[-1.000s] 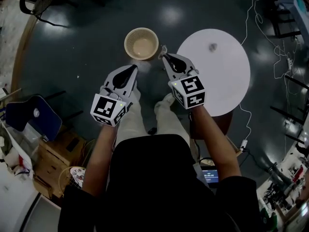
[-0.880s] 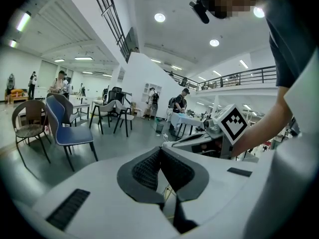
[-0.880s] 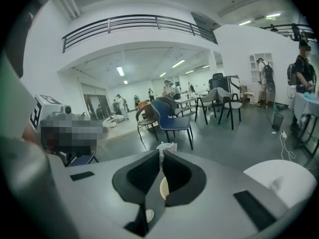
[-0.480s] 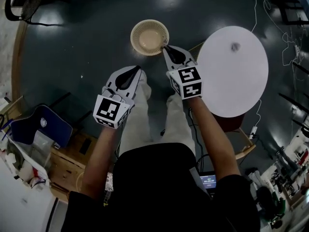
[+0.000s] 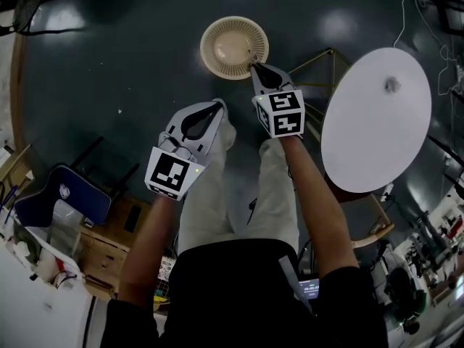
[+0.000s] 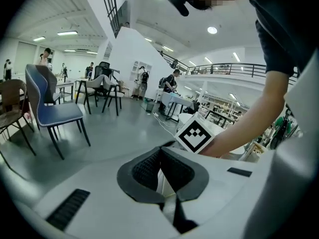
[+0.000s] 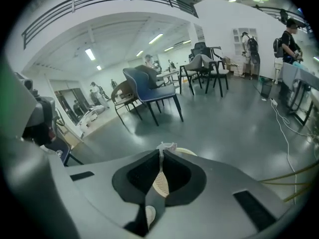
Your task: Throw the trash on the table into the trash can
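While the right gripper point(image 5: 254, 66) has its jaws pinched together on a small white scrap of trash point(image 7: 167, 146), its tips hang at the near rim of the beige trash basket point(image 5: 212, 33) on the floor. It looks best to carry the scrap past the rim, over the middle, before the jaws part. The left gripper point(image 5: 217, 106) has its jaws together on nothing. What the scrap is stays unclear, as does the small grey object point(image 5: 392, 85) on the white round tabletop point(image 5: 362, 143).
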`<action>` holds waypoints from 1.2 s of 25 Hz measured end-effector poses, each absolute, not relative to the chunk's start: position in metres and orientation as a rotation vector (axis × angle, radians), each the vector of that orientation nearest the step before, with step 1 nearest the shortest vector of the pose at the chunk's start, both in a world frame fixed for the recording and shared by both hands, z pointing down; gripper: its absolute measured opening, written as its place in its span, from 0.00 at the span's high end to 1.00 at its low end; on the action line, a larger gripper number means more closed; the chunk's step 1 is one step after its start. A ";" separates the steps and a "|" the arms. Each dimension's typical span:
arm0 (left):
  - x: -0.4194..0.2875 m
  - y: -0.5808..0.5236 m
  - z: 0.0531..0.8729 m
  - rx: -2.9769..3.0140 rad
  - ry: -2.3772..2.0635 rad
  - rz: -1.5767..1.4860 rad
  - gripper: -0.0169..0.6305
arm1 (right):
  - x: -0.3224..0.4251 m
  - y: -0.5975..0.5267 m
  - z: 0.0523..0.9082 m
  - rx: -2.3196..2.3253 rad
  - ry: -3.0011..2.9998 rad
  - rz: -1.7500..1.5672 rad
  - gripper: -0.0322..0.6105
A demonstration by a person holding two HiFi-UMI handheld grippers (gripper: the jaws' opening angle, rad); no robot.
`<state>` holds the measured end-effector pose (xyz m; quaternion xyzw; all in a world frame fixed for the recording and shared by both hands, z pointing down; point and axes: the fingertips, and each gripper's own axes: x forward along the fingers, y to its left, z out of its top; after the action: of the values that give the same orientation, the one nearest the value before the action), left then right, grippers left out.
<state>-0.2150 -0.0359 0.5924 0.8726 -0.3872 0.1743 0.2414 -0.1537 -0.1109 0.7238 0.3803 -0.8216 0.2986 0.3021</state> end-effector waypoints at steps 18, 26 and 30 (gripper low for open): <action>-0.254 -0.057 0.740 2.366 -0.973 0.553 0.95 | -0.189 -0.134 0.937 0.952 -1.985 0.857 0.90; -0.276 -0.055 0.756 2.363 -0.979 0.567 0.95 | -0.199 -0.128 0.955 0.948 -1.960 0.895 0.75; -0.271 -0.056 0.748 2.381 -0.967 0.569 0.95 | -0.194 -0.129 0.941 0.975 -1.966 0.891 0.75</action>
<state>-0.2715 -0.0561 0.7479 0.8754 -0.3554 0.2093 0.2519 -0.1941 -0.1287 0.9412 0.3812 -0.7689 0.3483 0.3772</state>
